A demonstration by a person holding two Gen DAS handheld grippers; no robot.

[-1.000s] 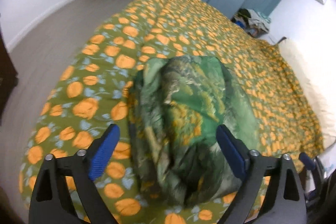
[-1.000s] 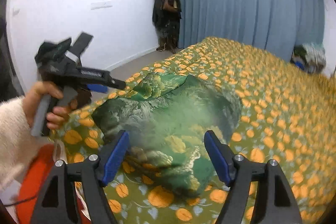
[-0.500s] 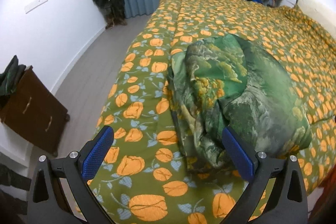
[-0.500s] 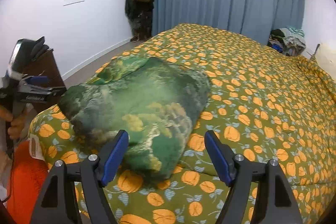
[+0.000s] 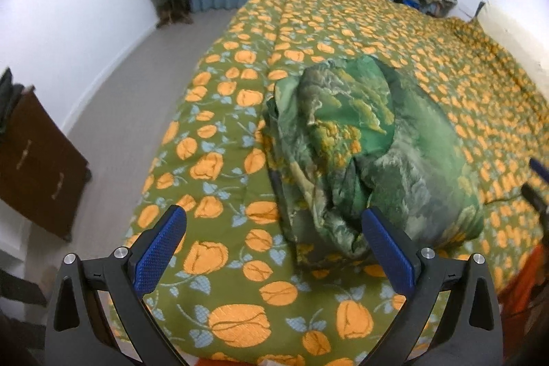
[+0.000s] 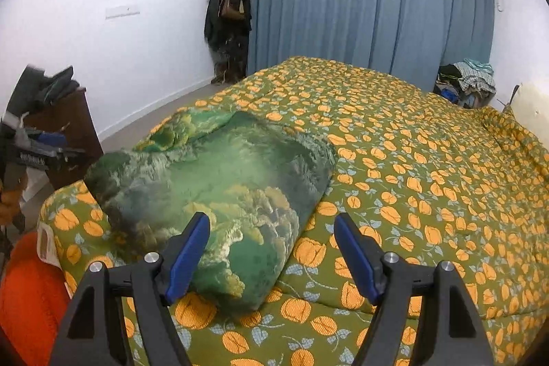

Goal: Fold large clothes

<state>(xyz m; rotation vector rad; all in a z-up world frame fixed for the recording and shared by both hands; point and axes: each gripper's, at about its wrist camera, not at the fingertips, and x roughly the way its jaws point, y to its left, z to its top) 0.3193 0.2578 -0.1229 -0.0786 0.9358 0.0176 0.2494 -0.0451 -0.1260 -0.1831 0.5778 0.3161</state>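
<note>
**Bed surface status**

Bed (image 6: 429, 160) was covered edge to edge by an olive bedspread (image 5: 343, 23) with an orange flower print, lightly wrinkled. One item lay directly on it: a green printed garment (image 6: 219, 180), folded into a thick bundle near the bed's near corner, toward the side facing the grey floor (image 5: 130, 98). Rest of the spread was bare.

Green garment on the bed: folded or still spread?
Folded. The green garment sits as a compact, thick bundle on the bedspread, layered edges visible in the left wrist view.

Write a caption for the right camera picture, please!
Folded green garment lies on the flowered bedspread, right gripper open.
</note>
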